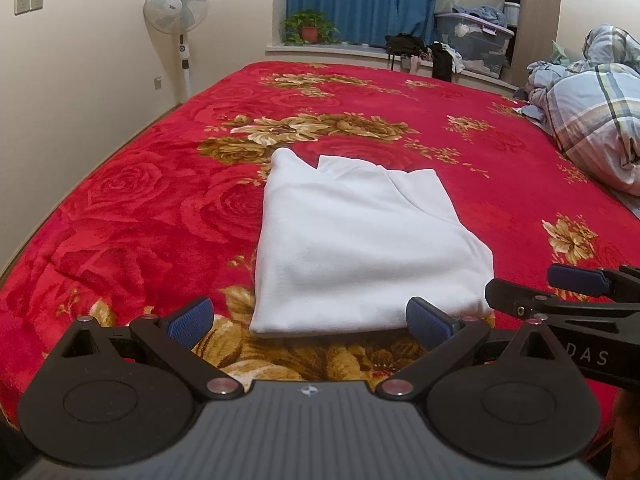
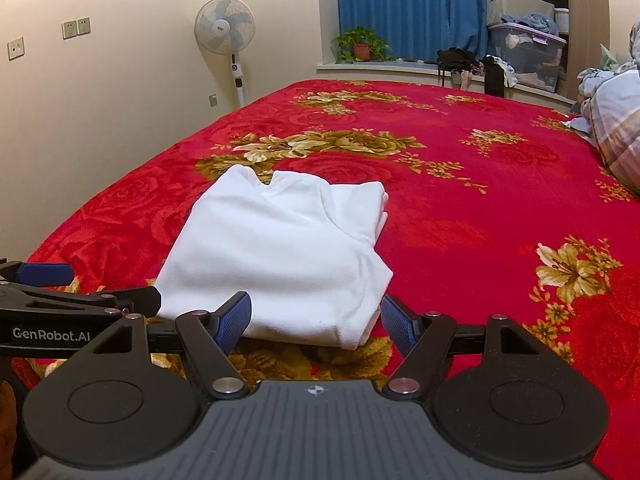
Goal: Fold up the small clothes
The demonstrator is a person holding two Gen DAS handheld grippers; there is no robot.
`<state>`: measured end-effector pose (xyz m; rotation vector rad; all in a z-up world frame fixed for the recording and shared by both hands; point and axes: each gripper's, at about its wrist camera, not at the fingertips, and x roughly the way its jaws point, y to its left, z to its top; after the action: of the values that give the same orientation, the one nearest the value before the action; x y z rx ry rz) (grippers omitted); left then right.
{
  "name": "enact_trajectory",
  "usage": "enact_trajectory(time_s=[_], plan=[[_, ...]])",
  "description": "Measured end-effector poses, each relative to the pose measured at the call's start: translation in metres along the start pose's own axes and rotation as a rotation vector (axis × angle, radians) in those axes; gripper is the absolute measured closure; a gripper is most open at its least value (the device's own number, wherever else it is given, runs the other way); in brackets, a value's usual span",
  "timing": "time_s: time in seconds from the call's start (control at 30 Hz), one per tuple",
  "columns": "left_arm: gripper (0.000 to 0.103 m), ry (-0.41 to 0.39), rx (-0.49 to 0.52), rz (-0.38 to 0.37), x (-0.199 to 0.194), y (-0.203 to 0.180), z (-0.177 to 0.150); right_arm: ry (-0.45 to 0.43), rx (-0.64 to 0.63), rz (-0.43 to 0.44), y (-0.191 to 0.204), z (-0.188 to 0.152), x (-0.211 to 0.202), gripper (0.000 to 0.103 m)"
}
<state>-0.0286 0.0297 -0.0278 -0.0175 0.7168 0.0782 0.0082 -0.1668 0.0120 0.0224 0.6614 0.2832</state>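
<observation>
— Shirt (image 1: 360, 240), white, folded into a neat oblong, lying flat on the red blanket (image 1: 140, 208) with the gold flowers. It sits near the closer edge of the bed, and its collar end points away toward the window.

— And the two claws?

— Both hang just short of its near edge. The left gripper (image 1: 310, 322) has its blue pads spread wide, one off the shirt's left corner and the other by its right corner. Nothing sits between them but blanket and the hem.

— Is it touching the cloth?

— Hard to say for the right-hand pad; it overlaps the hem from this angle. The left-hand one is clear of it.

— The other one?

— The right gripper (image 2: 316, 322) is spread too, and empty. Its pads straddle the shirt's near right corner, and the cloth's folded edge lies between them, unpinched. The two tools are side by side, close together; each one's finger pokes into the other's camera view.

— What else is about?

— A white standing fan (image 2: 225, 28) against the cream wall on the left. A potted plant (image 2: 362, 46) on the window ledge before the blue curtain (image 2: 408, 8). Further right on that ledge are dark bags and a clear storage bin (image 2: 528, 56) with clothes heaped on it. A crumpled plaid quilt (image 1: 592, 120) is bunched at the bed's far right, well apart from the shirt.
</observation>
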Motion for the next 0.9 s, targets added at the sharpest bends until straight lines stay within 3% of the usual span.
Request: enact_trajectory(time_s=[0.9], plan=[[0.001, 0.009, -0.006, -0.011, 0.0037, 0.0033, -0.0011, 0.004, 0.000, -0.007, -0.0005, -0.0013, 0.0008, 0.030]])
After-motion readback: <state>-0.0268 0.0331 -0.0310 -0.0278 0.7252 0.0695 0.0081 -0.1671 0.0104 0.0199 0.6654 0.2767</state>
